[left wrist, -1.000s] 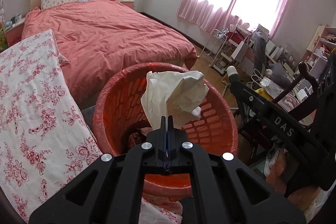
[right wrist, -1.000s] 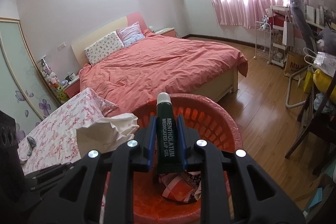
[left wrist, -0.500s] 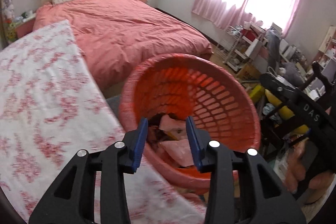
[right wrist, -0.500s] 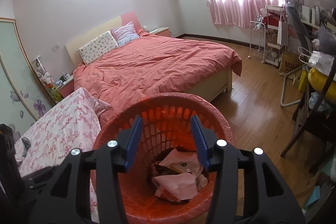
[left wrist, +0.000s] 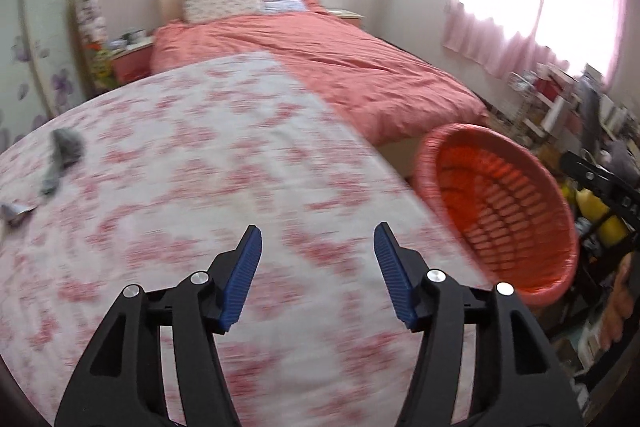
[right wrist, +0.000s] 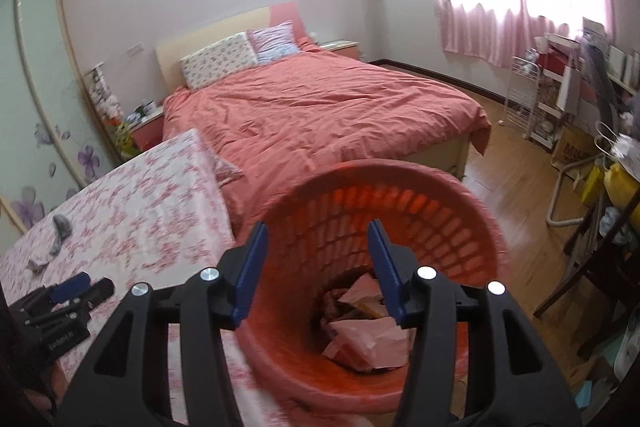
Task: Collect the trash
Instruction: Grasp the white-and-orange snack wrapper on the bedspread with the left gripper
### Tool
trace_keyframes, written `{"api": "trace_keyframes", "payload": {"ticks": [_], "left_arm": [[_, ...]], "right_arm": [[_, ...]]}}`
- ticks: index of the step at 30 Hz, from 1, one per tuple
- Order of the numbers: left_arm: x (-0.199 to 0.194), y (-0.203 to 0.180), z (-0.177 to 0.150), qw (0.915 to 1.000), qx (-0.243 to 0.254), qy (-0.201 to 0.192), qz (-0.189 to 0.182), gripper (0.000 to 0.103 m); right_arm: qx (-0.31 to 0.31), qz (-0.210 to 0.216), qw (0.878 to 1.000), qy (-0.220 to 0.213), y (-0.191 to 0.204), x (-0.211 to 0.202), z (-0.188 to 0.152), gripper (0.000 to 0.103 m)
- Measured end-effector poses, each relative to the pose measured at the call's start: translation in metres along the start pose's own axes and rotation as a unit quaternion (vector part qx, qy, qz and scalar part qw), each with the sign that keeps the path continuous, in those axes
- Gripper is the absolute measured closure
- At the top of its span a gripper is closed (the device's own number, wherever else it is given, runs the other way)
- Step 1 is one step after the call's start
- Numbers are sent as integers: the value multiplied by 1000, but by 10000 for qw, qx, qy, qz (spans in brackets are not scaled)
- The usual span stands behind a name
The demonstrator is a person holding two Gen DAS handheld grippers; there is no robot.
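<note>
- Over the flowered cloth [left wrist: 192, 163], the left gripper [left wrist: 318, 251] is hanging with its jaws apart and nothing between its blue pads [left wrist: 244, 267]; the jaws have just been opening further.
- At the right edge of the left wrist view, the orange basket [left wrist: 532, 219] is standing just beside the cloth, its slatted wall tilting toward the camera.
- Far to the left on the cloth, a grey crumpled scrap [left wrist: 60, 155] is lying, with a smaller pale scrap [left wrist: 14, 213] near it at the picture's edge.
- Above the basket [right wrist: 472, 211], the right gripper [right wrist: 318, 259] is pointing down into it with its jaws parted and empty, having just been opening a little more.
- Inside the basket, pink wrappers and paper [right wrist: 364, 335] are lying at the bottom.
- Beyond the basket, the bed [right wrist: 320, 107] with its coral cover is filling the middle of the room.
</note>
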State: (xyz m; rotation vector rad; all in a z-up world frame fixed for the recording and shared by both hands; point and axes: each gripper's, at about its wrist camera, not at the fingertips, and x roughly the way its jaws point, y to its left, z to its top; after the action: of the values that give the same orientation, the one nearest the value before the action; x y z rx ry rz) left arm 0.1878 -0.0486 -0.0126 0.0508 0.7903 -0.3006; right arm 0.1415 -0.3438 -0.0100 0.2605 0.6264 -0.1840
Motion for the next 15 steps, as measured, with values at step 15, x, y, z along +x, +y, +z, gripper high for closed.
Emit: {"api": "trace_keyframes", "payload": {"ticks": [15], "left_arm": [[-61,231,-13,9633,-1992,-522,1723,36]], "right_arm": [[-906,746,9925,344,135,17,-13,51]]}}
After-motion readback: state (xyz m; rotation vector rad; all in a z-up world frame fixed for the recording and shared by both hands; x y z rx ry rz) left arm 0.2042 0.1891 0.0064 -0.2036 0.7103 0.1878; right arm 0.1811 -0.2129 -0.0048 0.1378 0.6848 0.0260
